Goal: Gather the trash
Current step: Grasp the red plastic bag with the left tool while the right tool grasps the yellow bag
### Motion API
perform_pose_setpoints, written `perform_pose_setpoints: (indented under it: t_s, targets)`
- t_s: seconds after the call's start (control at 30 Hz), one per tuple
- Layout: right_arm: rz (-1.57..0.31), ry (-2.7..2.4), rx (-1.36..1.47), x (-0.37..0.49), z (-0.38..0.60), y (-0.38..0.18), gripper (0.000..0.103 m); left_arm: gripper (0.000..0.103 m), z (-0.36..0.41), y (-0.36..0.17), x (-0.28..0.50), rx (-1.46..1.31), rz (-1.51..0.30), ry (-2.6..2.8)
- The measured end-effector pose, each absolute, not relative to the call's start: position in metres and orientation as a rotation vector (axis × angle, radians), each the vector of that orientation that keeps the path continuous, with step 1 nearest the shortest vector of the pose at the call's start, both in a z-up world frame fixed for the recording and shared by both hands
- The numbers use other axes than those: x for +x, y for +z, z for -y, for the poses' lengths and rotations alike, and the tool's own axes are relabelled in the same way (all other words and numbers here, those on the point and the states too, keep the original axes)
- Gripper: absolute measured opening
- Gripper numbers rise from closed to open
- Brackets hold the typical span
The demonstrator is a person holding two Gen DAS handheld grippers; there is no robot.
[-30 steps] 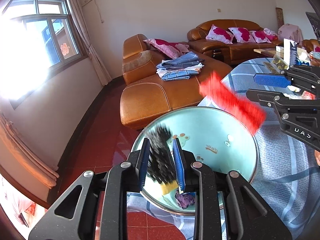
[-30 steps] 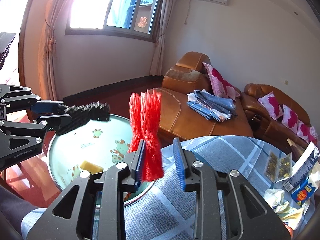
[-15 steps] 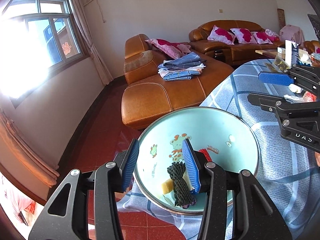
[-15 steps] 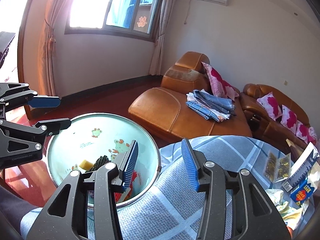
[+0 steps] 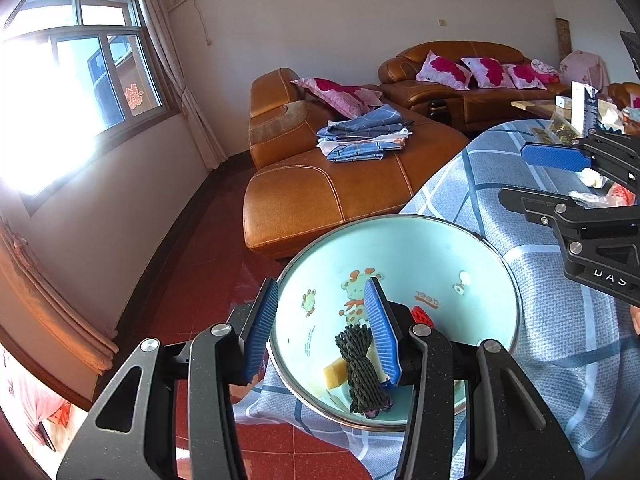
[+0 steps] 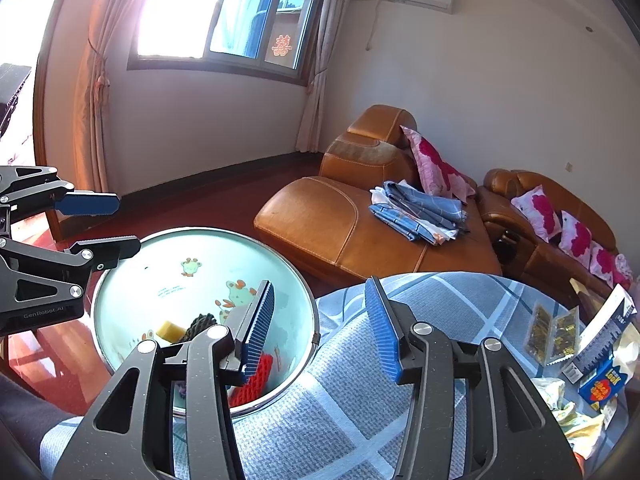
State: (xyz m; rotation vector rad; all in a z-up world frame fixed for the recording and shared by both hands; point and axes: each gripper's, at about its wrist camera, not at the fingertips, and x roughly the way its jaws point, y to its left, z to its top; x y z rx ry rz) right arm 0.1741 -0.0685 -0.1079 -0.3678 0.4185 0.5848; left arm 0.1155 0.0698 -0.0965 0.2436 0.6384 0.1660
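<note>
Trash wrappers (image 6: 576, 416) lie heaped at the worktop's (image 6: 360, 412) far right edge, well apart from the basin (image 6: 120, 280). We judge them light, crinkly and slippery, best pinched at a raised fold. Both our tongs, left (image 5: 322, 326) and right (image 6: 320, 324), gape wide and empty.

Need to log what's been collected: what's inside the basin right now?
In the basin: a dark net bundle, a yellow sponge and a red net. Something purple peeks from under the bundle. The gripper fingers hide part of the bottom.
</note>
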Motion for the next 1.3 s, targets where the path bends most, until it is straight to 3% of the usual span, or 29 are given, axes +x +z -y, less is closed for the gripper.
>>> perform_pose_setpoints:
  t_s: [0.53,0.73,1.3]
  targets:
    - [-0.394,0.433,-0.306,0.159,0.097,-0.095,0.053,0.05,-0.057,-0.089,0.116,0.24,-0.626,0.114]
    - [-0.409,0.324,-0.242,0.133,0.143,-0.091,0.062,0.054,-0.018,-0.092,0.116,0.25,-0.62,-0.004]
    - [-0.513,-0.103,-0.083,0.072,0.301,-0.116,0.063,0.056,0.113,-0.097,0.115,0.331,-0.58,-0.3]
